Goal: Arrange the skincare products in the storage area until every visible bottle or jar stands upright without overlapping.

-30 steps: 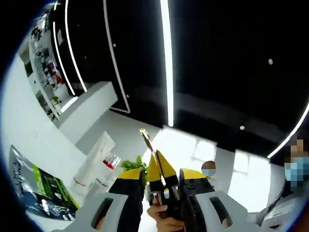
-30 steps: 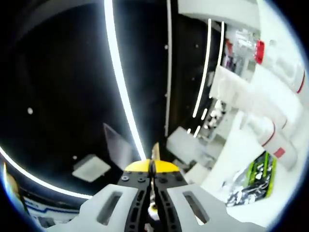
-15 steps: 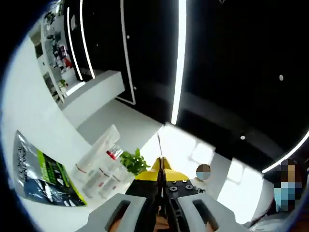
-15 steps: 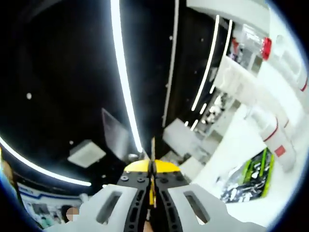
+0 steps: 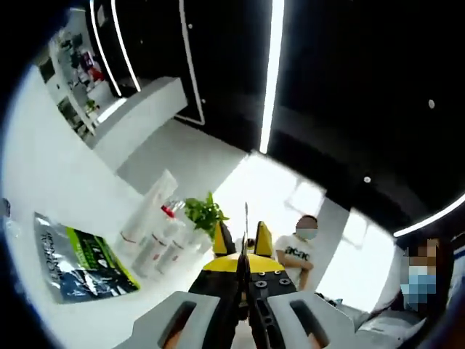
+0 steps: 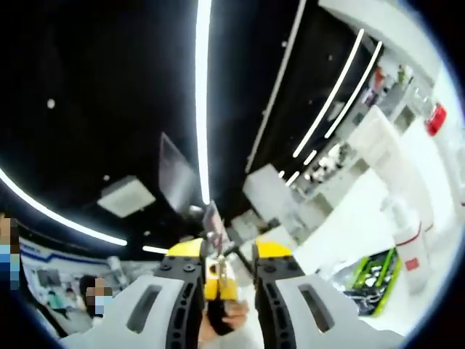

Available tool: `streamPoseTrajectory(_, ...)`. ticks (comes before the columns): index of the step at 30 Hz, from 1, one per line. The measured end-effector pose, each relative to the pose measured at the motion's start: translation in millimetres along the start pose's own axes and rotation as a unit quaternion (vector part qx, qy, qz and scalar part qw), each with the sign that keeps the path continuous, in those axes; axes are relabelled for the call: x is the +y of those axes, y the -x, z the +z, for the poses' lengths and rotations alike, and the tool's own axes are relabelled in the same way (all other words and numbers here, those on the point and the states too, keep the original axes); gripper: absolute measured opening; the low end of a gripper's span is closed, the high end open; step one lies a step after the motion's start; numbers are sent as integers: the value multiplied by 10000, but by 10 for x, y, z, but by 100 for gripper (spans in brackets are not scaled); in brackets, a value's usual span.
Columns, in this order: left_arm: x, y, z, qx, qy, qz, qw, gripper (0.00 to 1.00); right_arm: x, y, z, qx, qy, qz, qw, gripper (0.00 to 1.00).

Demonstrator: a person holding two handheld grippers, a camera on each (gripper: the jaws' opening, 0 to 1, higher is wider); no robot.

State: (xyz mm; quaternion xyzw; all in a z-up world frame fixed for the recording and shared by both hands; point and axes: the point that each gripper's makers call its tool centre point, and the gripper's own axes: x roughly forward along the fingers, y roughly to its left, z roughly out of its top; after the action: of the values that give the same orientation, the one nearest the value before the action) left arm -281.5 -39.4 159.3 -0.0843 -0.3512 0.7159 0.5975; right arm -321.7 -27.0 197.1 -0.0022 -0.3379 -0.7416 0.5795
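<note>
With the left gripper (image 5: 243, 270) clenched and the right gripper (image 6: 229, 252) spread, both aimed high, I'd swing them down toward the bottles (image 5: 156, 240) beside the sachet (image 5: 80, 258) first.

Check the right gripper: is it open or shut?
Open. In the right gripper view the right gripper has its yellow-tipped jaws standing apart, with a hand and the other gripper's closed tip showing through the gap.
</note>
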Motion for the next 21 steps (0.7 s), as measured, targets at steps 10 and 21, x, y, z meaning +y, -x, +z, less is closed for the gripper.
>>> streamPoseTrajectory(10, 35, -86, 108, -506, -1046, 62, 9932, 10, 71, 29, 39, 43, -511, 246, 9984, 0)
streamPoseTrajectory(21, 62, -48, 190, -764, -674, -96, 9948, 24, -95, 84, 269, -639, -1338, 417, 9881, 0)
